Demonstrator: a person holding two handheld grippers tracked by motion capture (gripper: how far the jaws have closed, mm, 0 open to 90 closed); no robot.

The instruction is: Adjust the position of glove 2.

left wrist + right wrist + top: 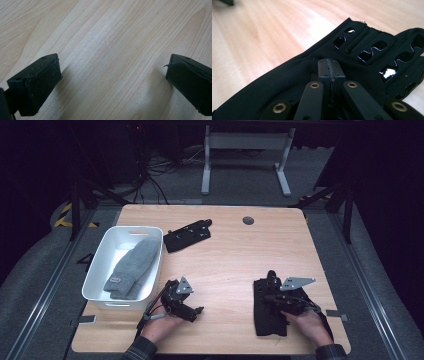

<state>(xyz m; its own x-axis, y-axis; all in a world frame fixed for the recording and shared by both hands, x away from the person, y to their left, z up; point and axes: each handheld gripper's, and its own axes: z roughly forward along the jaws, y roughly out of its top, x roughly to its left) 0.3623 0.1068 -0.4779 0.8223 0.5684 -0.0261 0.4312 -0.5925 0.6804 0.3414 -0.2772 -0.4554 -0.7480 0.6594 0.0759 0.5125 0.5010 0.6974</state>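
A black glove [267, 320] with cut-out knuckle holes lies flat near the table's front right; in the right gripper view the same glove [274, 82] spreads under the jaws. My right gripper [271, 278] [329, 62] is shut, jaws pressed together, tips down on the glove's back. I cannot tell whether any fabric is pinched between them. A second black glove [187, 236] lies at the back middle. My left gripper [194, 311] [112, 82] stands open low over bare wood at the front left, nothing between its pads [42, 82].
A white bin [98, 264] stands at the left edge of the wooden table [230, 255], holding grey knitted gloves [132, 267]. A round grommet [248, 220] sits near the back edge. Beyond the table are a desk frame and cables on the floor.
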